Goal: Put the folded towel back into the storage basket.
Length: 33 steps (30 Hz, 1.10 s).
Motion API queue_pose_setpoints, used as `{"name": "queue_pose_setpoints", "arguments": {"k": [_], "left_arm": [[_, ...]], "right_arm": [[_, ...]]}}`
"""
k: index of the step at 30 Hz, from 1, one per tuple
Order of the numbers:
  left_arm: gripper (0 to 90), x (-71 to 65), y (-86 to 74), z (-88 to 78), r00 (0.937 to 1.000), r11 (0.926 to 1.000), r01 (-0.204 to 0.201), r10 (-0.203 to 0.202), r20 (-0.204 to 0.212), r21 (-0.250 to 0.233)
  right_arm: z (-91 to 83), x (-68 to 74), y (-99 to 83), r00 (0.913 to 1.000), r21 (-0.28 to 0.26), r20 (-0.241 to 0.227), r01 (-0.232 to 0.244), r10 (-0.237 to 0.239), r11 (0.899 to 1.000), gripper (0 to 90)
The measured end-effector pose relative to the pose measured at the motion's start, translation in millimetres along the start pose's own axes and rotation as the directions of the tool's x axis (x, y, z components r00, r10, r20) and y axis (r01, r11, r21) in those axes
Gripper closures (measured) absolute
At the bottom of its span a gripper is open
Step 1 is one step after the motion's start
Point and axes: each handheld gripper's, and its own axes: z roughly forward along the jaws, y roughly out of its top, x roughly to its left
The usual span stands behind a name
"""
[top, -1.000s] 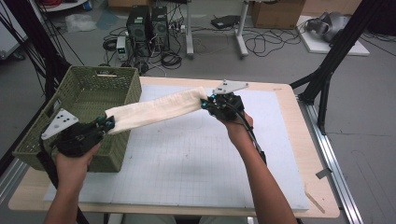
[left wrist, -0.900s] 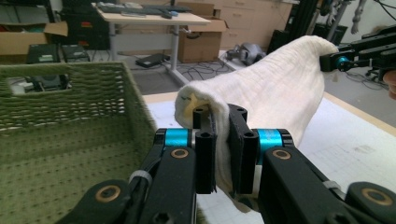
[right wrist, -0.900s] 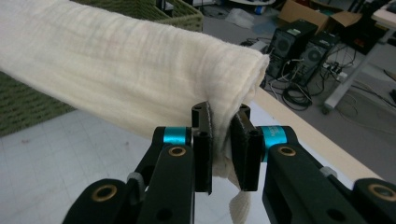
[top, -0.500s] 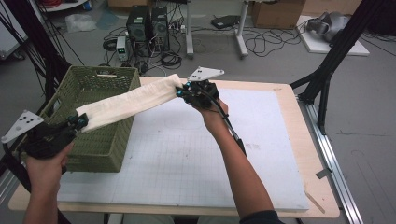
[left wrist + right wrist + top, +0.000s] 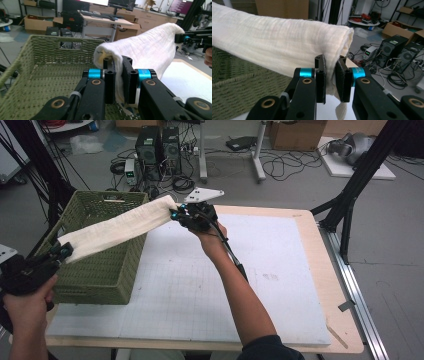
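Cream folded cloth (image 5: 117,227) hangs stretched in the air over the green woven basket (image 5: 107,270) at the tabletop's (image 5: 280,320) left edge. Left claw (image 5: 119,80) is clamped on its near end, right claw (image 5: 331,77) clamped on its far end.

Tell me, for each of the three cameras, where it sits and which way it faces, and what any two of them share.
High view: above the person's side, facing forward and down on the table; both forearms, left gripper and right gripper show.
Left gripper view: on the left gripper, facing over the basket along the cloth.
Right gripper view: on the right gripper, facing along the cloth.
Shared: all three show the cloth above the basket.
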Motion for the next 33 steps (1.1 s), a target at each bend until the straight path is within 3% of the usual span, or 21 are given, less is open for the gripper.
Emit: {"name": "queue_pose_setpoints", "arguments": {"k": [4,6,15,25,33], "left_arm": [[82.4,5.4,0.5,-6.0,0.9997,0.9999,0.003,-0.003,-0.026,-0.012],[82.4,8.3,0.8,-9.4,0.9989,0.9999,-0.009,0.009,-0.046,-0.011],[82.4,22.5,-3.1,-21.0,0.9954,0.9997,0.01,-0.012,-0.095,-0.022],[82.4,34.7,-7.3,-32.4,0.9899,0.999,0.023,-0.028,-0.139,-0.037],[82.4,38.8,-7.7,-39.1,0.9859,0.9985,-0.024,0.015,-0.166,-0.049]], "right_arm": [[13.0,1.8,8.4,0.9999,-0.019,-0.012,0.01,-0.01,1.0,80.8],[21.8,2.7,12.3,0.9997,-0.01,-0.019,0.012,-0.012,1.0,80.8],[63.6,8.6,26.0,0.9988,0.012,-0.032,0.037,-0.037,0.999,80.7],[95.9,17.0,40.5,0.9971,0.018,-0.055,0.053,-0.052,0.998,80.7],[118.7,22.4,47.0,0.9971,0.034,-0.063,0.044,-0.042,0.998,80.7]]}}
